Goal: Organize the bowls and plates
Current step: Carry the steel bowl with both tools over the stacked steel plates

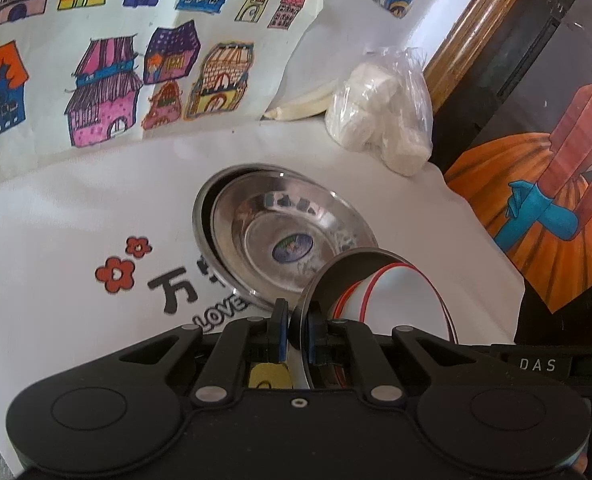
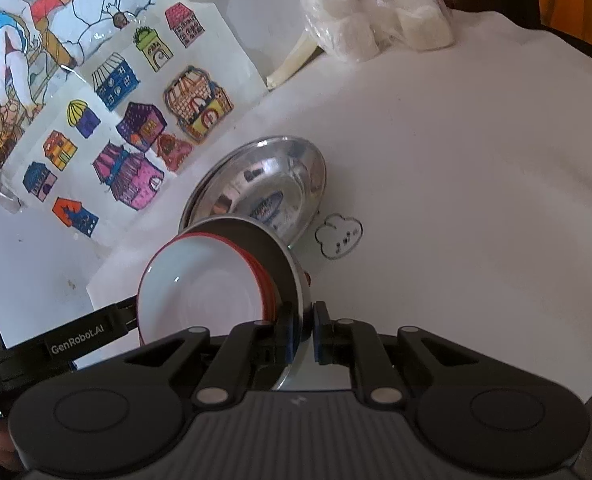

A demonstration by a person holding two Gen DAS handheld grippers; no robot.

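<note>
Close to each camera, both grippers are pinched tight on the rim of the same metal bowl (image 1: 336, 276). The left gripper (image 1: 296, 328) nips one side of that rim with its blue pads (image 1: 282, 338). The right gripper (image 2: 305, 330) nips the other side. The metal bowl is tipped up on its edge, held up off the white cloth (image 2: 476, 184). Inside the metal bowl sit white dishes with red rims (image 2: 204, 284), stacked one in another. How many there are, I cannot tell.

Just behind the held metal bowl, two shiny steel plates (image 1: 280, 236) lie on the white cloth, one set inside the other. A small round sticker (image 1: 293, 249) shows in the middle of the top one. Beside the steel plates, on the cloth, are printed red flowers (image 1: 116, 274) and black letters. On the other side of the steel plates there is a small drawn cloud (image 2: 338, 236).

Farther back than the steel plates lies a clear bag of white lumps (image 1: 380, 116), with a pale stick (image 1: 300, 106) next to it. Behind the steel plates, a sheet of bright drawn houses (image 1: 108, 68) leans up. Off to the side of the bag stands a picture with an orange skirt (image 1: 536, 184)
</note>
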